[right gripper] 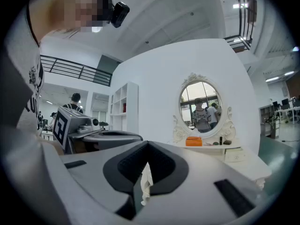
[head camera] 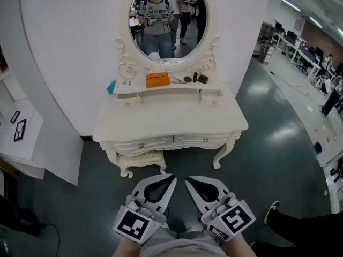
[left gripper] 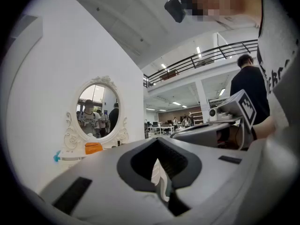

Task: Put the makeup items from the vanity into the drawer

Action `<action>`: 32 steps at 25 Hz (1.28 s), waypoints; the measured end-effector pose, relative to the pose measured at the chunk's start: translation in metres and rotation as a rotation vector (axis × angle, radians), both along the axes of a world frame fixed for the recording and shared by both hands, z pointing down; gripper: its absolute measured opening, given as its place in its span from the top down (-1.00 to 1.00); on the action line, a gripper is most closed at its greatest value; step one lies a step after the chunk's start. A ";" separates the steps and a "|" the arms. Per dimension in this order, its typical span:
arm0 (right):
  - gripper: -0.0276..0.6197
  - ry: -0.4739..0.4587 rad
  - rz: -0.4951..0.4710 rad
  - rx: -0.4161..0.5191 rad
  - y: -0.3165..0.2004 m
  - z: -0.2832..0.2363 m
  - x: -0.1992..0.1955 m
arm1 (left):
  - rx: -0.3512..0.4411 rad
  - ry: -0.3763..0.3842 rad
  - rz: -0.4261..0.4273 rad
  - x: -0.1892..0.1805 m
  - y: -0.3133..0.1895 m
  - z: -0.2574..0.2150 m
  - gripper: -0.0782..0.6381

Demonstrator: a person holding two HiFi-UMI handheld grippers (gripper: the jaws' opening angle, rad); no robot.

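Nearest: left hand-held gripper (head camera: 172,178) and right hand-held gripper (head camera: 187,181), both pressed together, empty, level, well apart from the white surface (head camera: 171,116) ahead. Below its front edge, drawers (head camera: 142,143) all shut. Farthest, on the shelf (head camera: 140,87) under the mirror (head camera: 161,15): orange pouch (head camera: 157,80), small dark makeup items (head camera: 194,78). Likely step: approach, nothing stowed yet. Next: move closer, spread one hand-held gripper, pull a drawer open.
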State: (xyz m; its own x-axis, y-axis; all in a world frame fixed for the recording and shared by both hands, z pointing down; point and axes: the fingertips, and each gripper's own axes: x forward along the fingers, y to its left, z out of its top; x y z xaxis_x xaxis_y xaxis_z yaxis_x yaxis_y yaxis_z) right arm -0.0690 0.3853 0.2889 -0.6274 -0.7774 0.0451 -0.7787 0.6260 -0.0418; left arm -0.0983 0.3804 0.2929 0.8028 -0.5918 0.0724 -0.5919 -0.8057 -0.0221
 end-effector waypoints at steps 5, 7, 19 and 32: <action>0.86 0.002 -0.001 -0.006 -0.002 0.003 -0.007 | -0.006 0.001 -0.001 -0.007 -0.003 0.003 0.75; 0.86 0.003 0.000 -0.008 -0.003 0.004 -0.011 | -0.007 0.001 0.001 -0.010 -0.004 0.004 0.75; 0.85 -0.033 0.039 -0.021 -0.019 0.011 -0.042 | -0.020 0.005 0.008 -0.045 -0.026 0.013 0.75; 0.84 -0.068 0.143 -0.060 -0.073 0.023 0.005 | -0.041 0.007 0.022 -0.021 -0.078 0.029 0.75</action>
State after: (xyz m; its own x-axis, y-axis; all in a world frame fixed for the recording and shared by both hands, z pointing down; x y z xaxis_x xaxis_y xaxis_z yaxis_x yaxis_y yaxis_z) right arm -0.0639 0.3122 0.3116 -0.5138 -0.8561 0.0554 -0.8537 0.5039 -0.1311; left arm -0.1197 0.3021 0.3216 0.8160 -0.5710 0.0900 -0.5744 -0.8184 0.0153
